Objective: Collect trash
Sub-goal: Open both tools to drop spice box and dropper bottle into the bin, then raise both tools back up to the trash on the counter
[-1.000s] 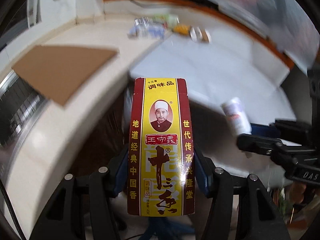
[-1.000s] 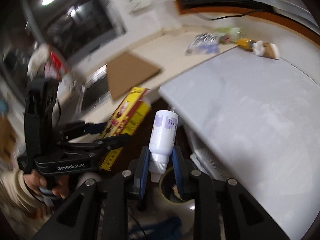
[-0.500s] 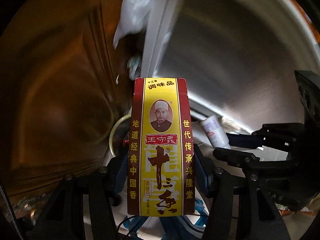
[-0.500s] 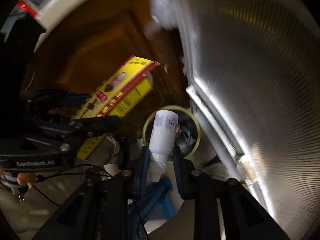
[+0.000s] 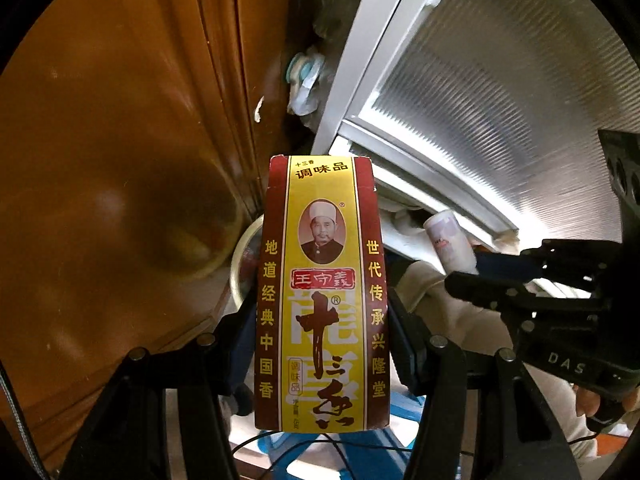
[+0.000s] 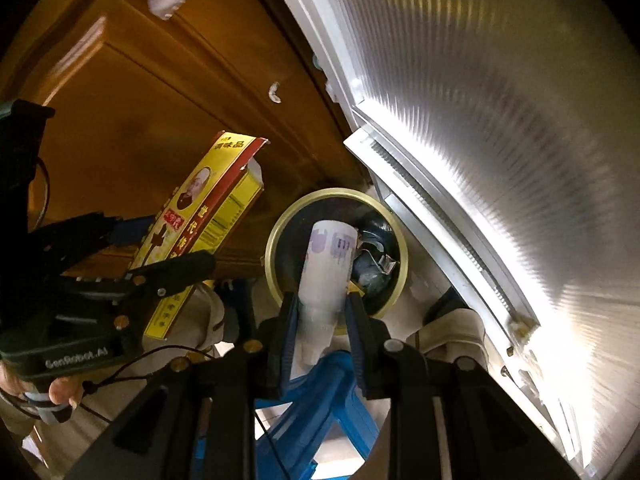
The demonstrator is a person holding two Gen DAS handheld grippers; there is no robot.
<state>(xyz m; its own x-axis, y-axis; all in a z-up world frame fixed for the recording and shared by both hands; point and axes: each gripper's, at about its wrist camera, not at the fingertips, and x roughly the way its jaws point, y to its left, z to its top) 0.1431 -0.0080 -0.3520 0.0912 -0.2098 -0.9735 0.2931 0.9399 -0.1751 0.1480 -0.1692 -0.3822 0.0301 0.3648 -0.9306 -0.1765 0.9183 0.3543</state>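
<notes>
Black tongs, silver screws

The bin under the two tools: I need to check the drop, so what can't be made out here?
- Bin, left wrist view: only a sliver of rim; the spice box covers it.
- Bin contents, right wrist view: the white bottle hides half the opening.
- Bin floor: too dark.

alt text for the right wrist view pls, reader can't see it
The right gripper holds a small white bottle in its jaws, pointing down at a round bin with a yellow rim and dark trash inside. At left, the left gripper grips a yellow and red spice box before a brown wooden cabinet.
</notes>
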